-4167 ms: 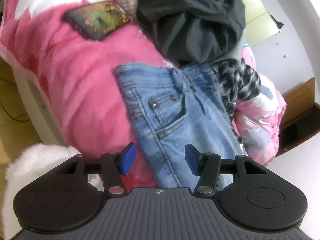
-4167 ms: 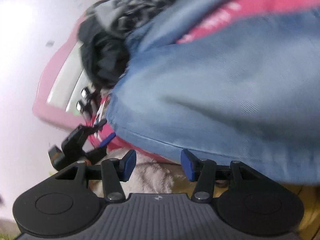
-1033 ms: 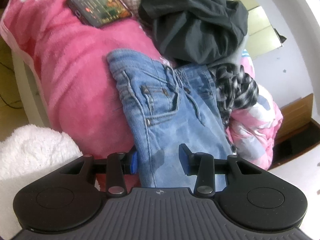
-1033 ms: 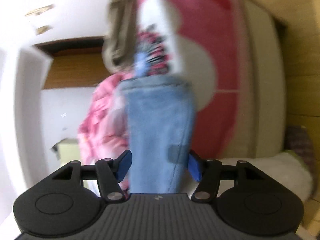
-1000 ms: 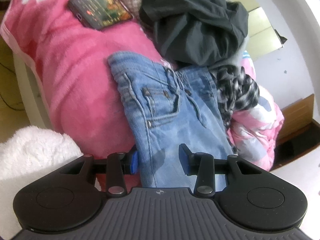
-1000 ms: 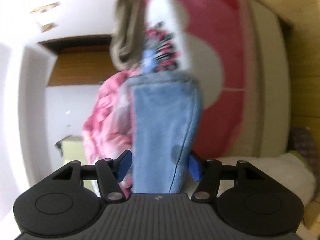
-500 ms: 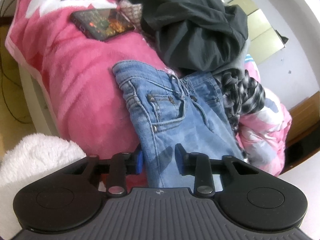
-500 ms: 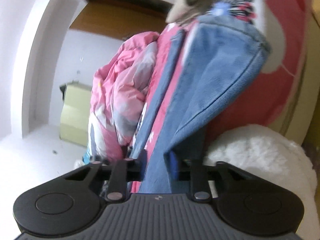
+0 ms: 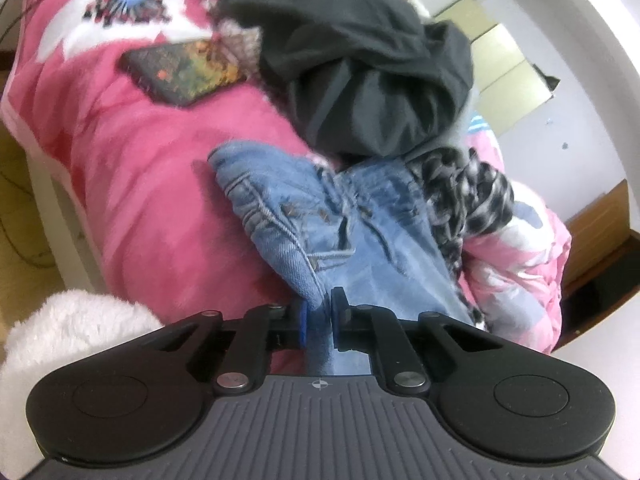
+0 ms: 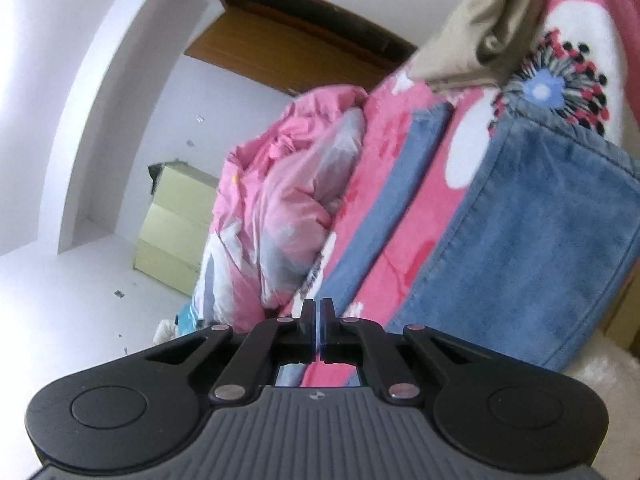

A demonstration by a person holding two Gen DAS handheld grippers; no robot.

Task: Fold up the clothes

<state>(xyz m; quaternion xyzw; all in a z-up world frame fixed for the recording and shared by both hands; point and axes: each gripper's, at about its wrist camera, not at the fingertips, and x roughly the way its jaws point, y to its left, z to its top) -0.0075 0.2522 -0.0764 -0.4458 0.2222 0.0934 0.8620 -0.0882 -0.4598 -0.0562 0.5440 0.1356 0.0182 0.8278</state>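
Observation:
Blue jeans (image 9: 352,232) lie waist-end away from me on a pink blanket (image 9: 132,168). In the left wrist view my left gripper (image 9: 318,316) is closing its jaws on the jeans' near side edge, and the blue pads pinch the denim. In the right wrist view my right gripper (image 10: 318,320) is closing too, its jaws almost together on a thin fold of denim. A narrow strip of the jeans (image 10: 400,200) runs up from its tips. A wide denim leg panel (image 10: 528,256) hangs to the right.
A dark grey garment pile (image 9: 360,64), a black-and-white knit (image 9: 468,192) and a phone (image 9: 184,72) lie on the bed. A crumpled pink quilt (image 10: 288,200) is beyond the jeans, a beige cloth (image 10: 492,20) is above them, and white fleece (image 9: 72,328) is at lower left.
Both grippers have shut on the denim. The right one has risen and rolled, lifting the leg end. The left one stayed put, and the waist has bunched a little.

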